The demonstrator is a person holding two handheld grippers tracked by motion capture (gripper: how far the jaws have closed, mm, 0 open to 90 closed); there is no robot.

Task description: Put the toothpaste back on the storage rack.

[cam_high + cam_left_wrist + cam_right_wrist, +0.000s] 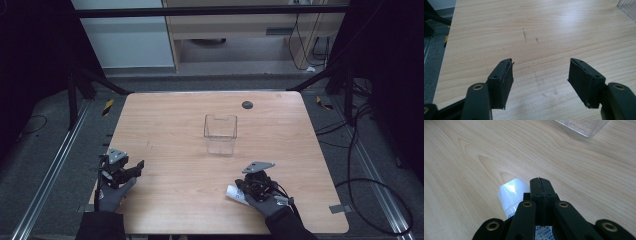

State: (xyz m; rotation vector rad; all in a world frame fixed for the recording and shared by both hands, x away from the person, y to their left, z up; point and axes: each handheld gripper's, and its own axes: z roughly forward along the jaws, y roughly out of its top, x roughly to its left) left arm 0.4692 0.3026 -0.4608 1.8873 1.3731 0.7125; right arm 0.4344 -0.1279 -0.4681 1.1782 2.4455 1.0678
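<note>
Right gripper (541,182) had its black jaws pressed flat together right above the small white plastic tube (514,195) lying on the light wooden table (175,200), not gripping it, so we figured we'd better spread them first, then straddle it.
</note>
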